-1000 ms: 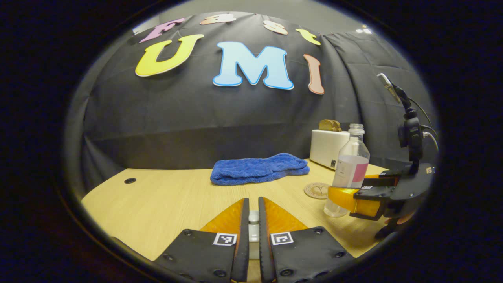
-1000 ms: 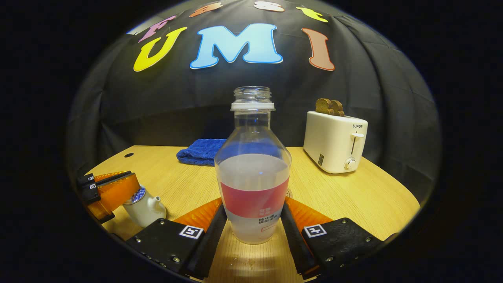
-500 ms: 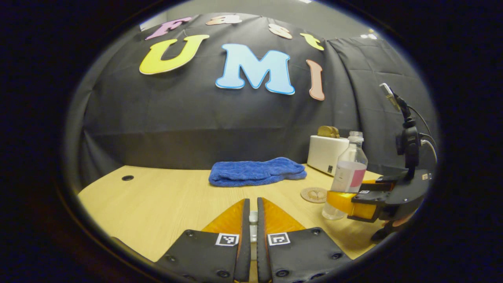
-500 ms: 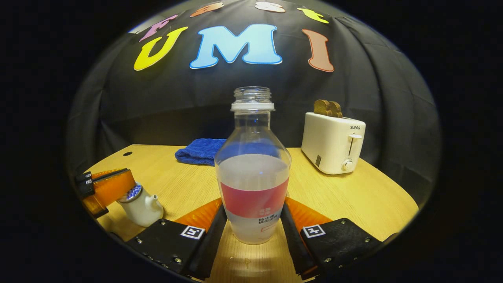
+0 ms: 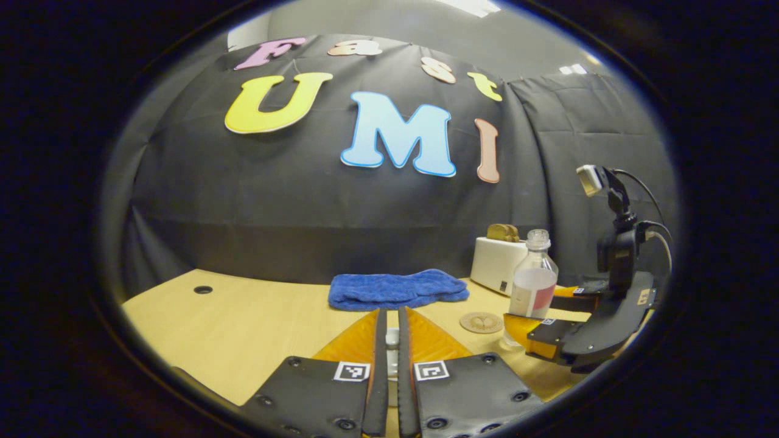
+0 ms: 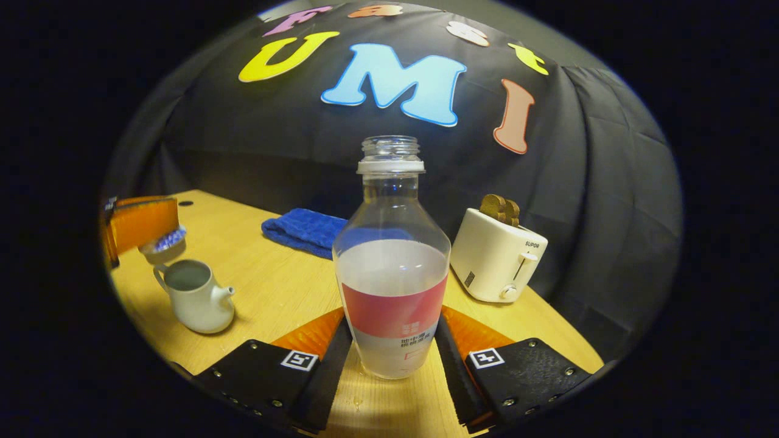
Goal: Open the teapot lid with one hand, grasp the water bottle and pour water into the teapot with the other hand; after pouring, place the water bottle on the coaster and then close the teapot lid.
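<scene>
In the right gripper view, my right gripper (image 6: 392, 331) is shut on the clear water bottle (image 6: 392, 267). It has no cap, a pink label and is about half full. At the left the white teapot (image 6: 196, 299) stands on the table with its mouth uncovered. Just above it my left gripper (image 6: 159, 231) holds the lid (image 6: 163, 245). In the left gripper view, my left gripper (image 5: 392, 317) is shut on the lid's white knob (image 5: 392, 340). The bottle (image 5: 533, 281) stands upright at the right in the right gripper (image 5: 517, 323). The round coaster (image 5: 481, 322) lies just left of it.
A blue towel (image 6: 304, 228) lies folded at the back of the wooden table (image 6: 286, 286). A white toaster (image 6: 496, 261) with bread in it stands at the back right. A small round hole (image 5: 202, 289) marks the table's far left.
My left gripper has risen with the lid, leaving the teapot uncovered. The right gripper view has tilted, with the bottle still held.
</scene>
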Demonstrator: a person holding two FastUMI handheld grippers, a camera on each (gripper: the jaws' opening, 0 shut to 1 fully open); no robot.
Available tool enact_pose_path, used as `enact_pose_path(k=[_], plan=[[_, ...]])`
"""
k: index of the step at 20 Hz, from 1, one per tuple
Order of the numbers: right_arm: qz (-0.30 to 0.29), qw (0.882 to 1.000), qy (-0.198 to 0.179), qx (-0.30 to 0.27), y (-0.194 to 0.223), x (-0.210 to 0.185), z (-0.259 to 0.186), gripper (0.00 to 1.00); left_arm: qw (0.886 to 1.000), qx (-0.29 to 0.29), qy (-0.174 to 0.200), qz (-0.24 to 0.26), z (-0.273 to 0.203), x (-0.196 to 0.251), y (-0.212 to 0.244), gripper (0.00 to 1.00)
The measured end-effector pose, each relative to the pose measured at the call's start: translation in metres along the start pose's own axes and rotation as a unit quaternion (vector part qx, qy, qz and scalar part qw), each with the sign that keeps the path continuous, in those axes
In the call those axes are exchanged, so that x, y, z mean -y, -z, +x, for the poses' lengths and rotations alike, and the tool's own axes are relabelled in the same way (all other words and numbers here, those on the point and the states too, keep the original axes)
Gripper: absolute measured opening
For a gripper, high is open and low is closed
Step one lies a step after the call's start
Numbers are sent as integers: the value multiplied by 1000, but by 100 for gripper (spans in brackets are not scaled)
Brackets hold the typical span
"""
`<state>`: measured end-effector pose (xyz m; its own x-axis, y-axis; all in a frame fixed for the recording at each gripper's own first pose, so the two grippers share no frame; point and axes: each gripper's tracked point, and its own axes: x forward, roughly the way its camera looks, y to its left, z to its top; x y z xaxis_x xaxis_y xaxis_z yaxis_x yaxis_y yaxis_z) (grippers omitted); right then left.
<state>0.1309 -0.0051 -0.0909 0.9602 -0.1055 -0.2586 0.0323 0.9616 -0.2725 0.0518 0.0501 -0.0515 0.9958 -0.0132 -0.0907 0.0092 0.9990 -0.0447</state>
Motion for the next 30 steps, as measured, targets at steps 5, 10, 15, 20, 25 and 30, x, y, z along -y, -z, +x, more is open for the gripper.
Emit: enact_pose_path(k=[5,10,15,20,25,30], plan=[[-159,987,15,-8,2,-14,-10,75,999,-5,-12,-31,-1,-33,-2,12],[-302,953,25,2,-10,-18,-15,75,998,-15,-32,-55,-1,-70,4,15],[-399,916,36,9,-22,-20,-11,75,997,-10,-55,-62,-4,-98,2,15],[-478,877,43,24,-38,-28,-7,75,996,-15,-56,-64,-3,-101,8,15],[-553,831,49,43,-50,-33,-5,75,996,-15,-64,-61,-3,-109,8,14],[-611,787,60,59,-62,-35,2,75,995,-8,-70,-67,-5,-115,5,13]])
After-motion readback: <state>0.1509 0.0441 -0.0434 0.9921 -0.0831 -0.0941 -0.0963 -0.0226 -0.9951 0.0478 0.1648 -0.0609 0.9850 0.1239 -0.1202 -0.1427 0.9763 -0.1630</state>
